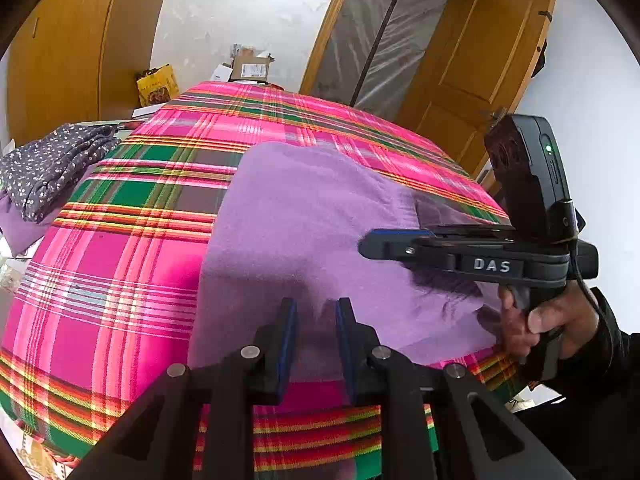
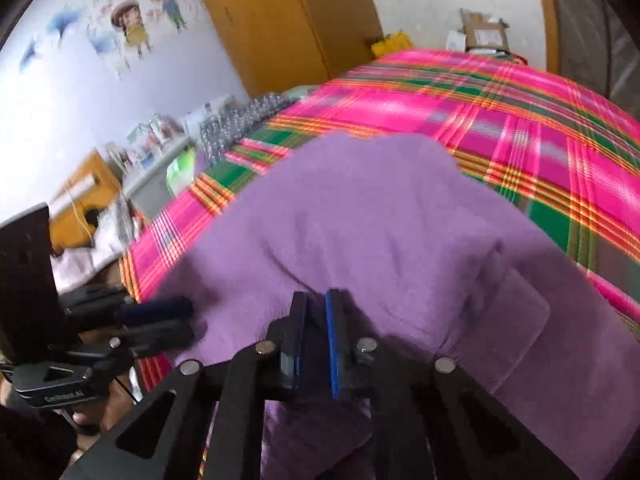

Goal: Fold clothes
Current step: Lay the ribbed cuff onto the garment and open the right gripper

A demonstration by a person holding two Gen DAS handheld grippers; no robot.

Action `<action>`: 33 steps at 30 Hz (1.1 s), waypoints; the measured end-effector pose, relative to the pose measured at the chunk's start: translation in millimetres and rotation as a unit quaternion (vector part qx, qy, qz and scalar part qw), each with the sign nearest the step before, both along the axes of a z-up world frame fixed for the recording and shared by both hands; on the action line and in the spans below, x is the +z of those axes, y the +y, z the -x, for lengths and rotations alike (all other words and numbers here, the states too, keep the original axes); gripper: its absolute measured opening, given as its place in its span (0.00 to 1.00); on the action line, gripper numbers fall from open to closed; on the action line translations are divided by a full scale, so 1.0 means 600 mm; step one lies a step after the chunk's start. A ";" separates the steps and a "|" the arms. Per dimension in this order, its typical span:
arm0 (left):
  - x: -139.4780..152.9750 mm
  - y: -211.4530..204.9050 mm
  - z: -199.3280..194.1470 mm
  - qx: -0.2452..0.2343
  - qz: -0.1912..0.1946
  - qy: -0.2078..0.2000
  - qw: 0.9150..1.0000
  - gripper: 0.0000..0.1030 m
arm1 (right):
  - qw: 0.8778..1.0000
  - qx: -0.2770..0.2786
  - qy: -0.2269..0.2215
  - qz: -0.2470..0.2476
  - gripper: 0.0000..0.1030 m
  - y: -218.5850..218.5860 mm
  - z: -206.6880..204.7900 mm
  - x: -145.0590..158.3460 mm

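Two pieces of clothing show on the bright pink, green and orange checked bed cover (image 1: 120,280). One is a soft purple fleecy garment (image 1: 304,232) lying spread in the middle of the bed, close to the near edge. It looks folded at least once, with a flap lying on top at one side, but it is not yet a small neat pile, so I think more folds are left. The other is a dark grey garment with tiny white dots (image 1: 48,168), bunched up at the far left side of the bed. It looks unfolded too.

The left gripper (image 1: 316,336) has its blue pads apart, held over the near edge of the purple garment, and I cannot tell if it holds any cloth. The right gripper (image 2: 316,328) is nearly closed, and whether purple cloth is pinched between its pads I cannot tell.

White letters "DAS" (image 1: 492,265) show on the right gripper's side. Small writing on the left gripper's body is too blurry to read.
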State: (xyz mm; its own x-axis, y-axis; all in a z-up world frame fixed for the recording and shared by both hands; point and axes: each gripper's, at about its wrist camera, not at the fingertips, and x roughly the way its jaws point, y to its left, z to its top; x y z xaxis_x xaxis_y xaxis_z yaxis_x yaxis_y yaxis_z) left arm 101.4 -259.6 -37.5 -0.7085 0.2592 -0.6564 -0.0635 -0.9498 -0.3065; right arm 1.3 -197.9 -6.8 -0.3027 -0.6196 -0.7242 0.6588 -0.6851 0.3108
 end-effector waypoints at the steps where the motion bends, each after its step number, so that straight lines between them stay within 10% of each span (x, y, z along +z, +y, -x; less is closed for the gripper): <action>1: 0.001 -0.001 -0.003 0.001 -0.001 0.002 1.000 0.19 | 1.000 -0.001 -0.003 0.006 0.09 0.007 -0.001 0.002; 33: 0.013 0.034 0.026 -0.031 0.028 0.028 0.999 0.21 | 0.999 0.003 0.007 0.033 0.19 0.123 -0.079 0.004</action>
State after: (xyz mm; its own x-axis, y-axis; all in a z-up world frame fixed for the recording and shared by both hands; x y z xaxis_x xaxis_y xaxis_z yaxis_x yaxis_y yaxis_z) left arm 85.8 -239.4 -29.8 -0.7286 0.2668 -0.6309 -0.1377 -0.9593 -0.2466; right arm 48.8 -124.4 -4.5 -0.3089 -0.6678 -0.6772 0.6675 -0.6595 0.3458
